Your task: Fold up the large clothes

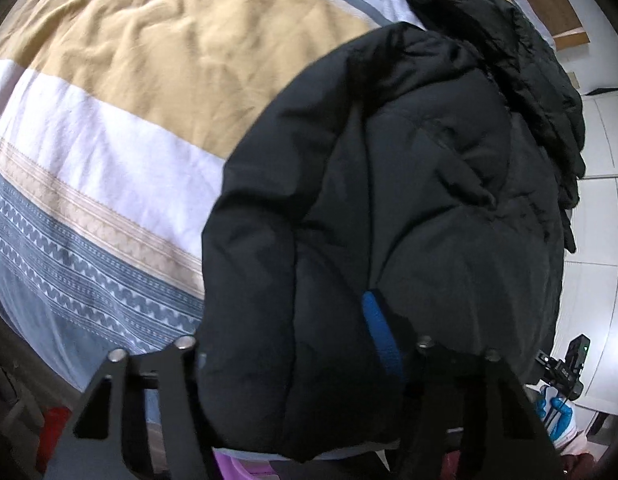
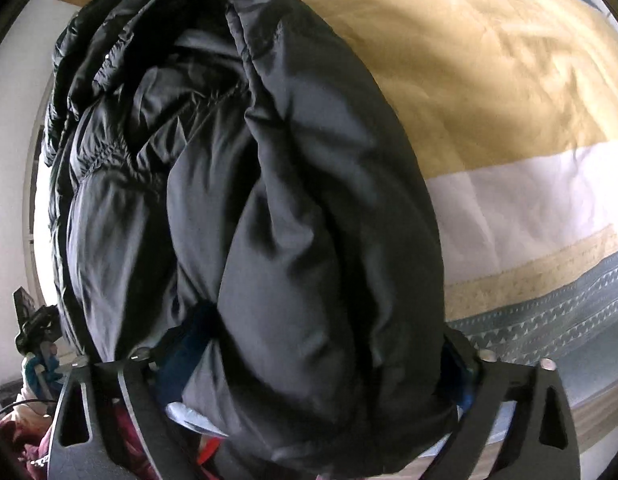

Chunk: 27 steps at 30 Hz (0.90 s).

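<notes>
A large black puffer jacket [image 1: 389, 208] lies bunched on the bed and fills most of both views; it also shows in the right wrist view [image 2: 269, 220]. My left gripper [image 1: 297, 344] has a thick fold of the jacket between its fingers; one blue pad [image 1: 381, 332] shows against the cloth. My right gripper [image 2: 309, 356] also has a thick fold of the jacket between its fingers, with a blue pad [image 2: 463, 380] at the right finger. The fingertips are mostly hidden by the fabric.
The bed cover [image 1: 109, 120] has yellow, white and grey patterned stripes. A second dark garment [image 1: 529, 80] lies beyond the jacket near the bed's edge. White floor tiles [image 1: 601, 200] lie to the right. The other gripper and a blue-gloved hand [image 1: 557, 404] show low right.
</notes>
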Available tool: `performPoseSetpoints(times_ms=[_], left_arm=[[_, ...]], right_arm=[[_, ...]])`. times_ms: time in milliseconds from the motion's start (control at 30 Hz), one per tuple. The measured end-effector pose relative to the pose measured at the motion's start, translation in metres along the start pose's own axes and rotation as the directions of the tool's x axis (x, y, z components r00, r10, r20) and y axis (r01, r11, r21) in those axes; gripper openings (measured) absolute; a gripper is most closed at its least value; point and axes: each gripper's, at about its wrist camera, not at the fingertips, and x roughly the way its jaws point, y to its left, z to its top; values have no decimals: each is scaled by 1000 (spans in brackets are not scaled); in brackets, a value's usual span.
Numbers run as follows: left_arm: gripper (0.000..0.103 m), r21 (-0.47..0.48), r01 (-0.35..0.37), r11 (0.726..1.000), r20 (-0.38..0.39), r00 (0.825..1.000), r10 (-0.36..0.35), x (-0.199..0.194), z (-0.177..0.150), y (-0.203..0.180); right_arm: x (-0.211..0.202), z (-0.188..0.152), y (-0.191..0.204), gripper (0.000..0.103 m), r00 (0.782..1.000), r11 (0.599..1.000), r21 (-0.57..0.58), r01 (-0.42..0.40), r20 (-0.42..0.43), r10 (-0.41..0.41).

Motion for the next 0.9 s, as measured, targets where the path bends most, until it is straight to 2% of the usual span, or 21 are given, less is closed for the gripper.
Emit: performPoseSetpoints(times_ms=[33,67,133,167,233,333,467,600,767,900], left_arm=[[46,1,8,1000,-5,1000,-8,-1,-2,-2],[40,0,13,1000,-7,1000,-13,-2,-2,-7],[30,-2,29,1000,-12,1000,-29,-5,-5,-13],[25,1,29,1000,-13,999,-29,-7,-6,-16],[19,17,13,1000,-11,1000,-13,-11,-5,-22],[13,58,-10,998,-4,1000,10,-20,-6,-37],[11,89,-10,996,14,1000,9,-33,-9,-55],[10,89,-3,996,34,999,0,-53,-15,-56],[10,57,75,996,84,993,-80,-78,11,-34],[10,84,113,990,124,985,-123,-101,37,-46]], right_arm=[[-1,-1,-1,70,1000,1000,15,-16,0,16],[-2,-4,-2,65,1000,999,25,-27,2,27],[-6,-6,1,48,999,999,21,-41,5,41],[-7,-7,4,45,999,999,17,-44,1,44],[-12,-8,12,30,999,999,-6,-49,1,49],[-22,-9,28,17,999,998,-47,-46,14,47],[-41,-8,45,13,998,995,-96,-42,42,46],[-61,-7,52,12,995,993,-112,-38,83,47],[-91,8,53,11,986,994,-100,-48,152,63],[-107,23,61,11,976,994,-93,-53,207,72]])
